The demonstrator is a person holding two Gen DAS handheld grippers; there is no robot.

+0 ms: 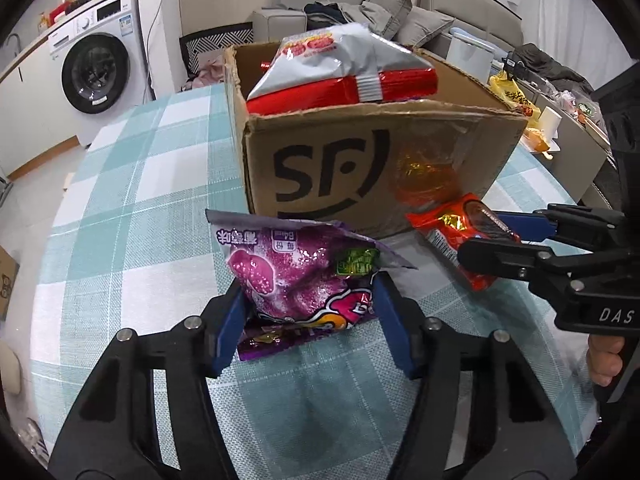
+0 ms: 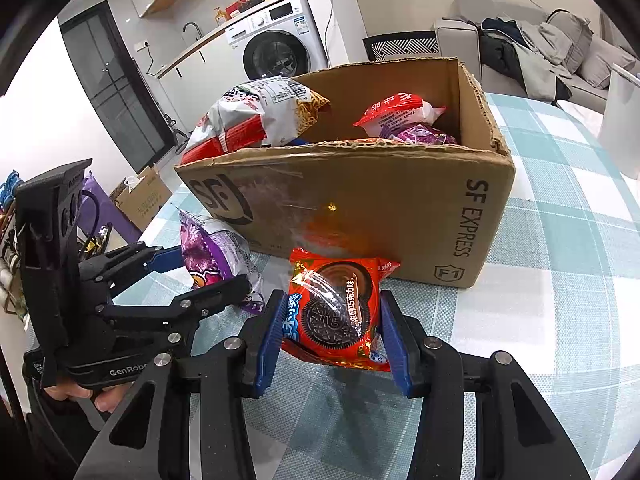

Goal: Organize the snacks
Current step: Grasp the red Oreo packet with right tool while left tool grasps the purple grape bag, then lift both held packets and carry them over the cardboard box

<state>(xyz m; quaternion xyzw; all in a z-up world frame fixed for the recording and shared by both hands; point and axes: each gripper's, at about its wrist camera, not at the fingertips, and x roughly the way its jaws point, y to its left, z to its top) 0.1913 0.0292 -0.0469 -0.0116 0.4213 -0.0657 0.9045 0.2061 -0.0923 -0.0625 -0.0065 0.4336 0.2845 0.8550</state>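
An open cardboard box (image 1: 360, 168) (image 2: 400, 216) marked SF stands on the checked tablecloth and holds several snack bags, among them a silver and red one (image 1: 344, 68) (image 2: 256, 116). In front of the box, my left gripper (image 1: 308, 312) (image 2: 204, 272) is shut on a purple snack bag (image 1: 296, 276) (image 2: 212, 252), its blue pads pressing both sides. To the right of it, my right gripper (image 2: 330, 332) (image 1: 496, 232) is shut on a red cookie packet (image 2: 340, 312) (image 1: 452, 236) printed with dark sandwich cookies.
The round table (image 1: 132, 200) (image 2: 560, 280) with a teal and white checked cloth extends left and right of the box. A washing machine (image 1: 100, 68), a sofa with clothes (image 1: 380, 12) and cluttered items (image 1: 540, 112) lie beyond the table. A person's hand (image 2: 80, 392) holds the left gripper.
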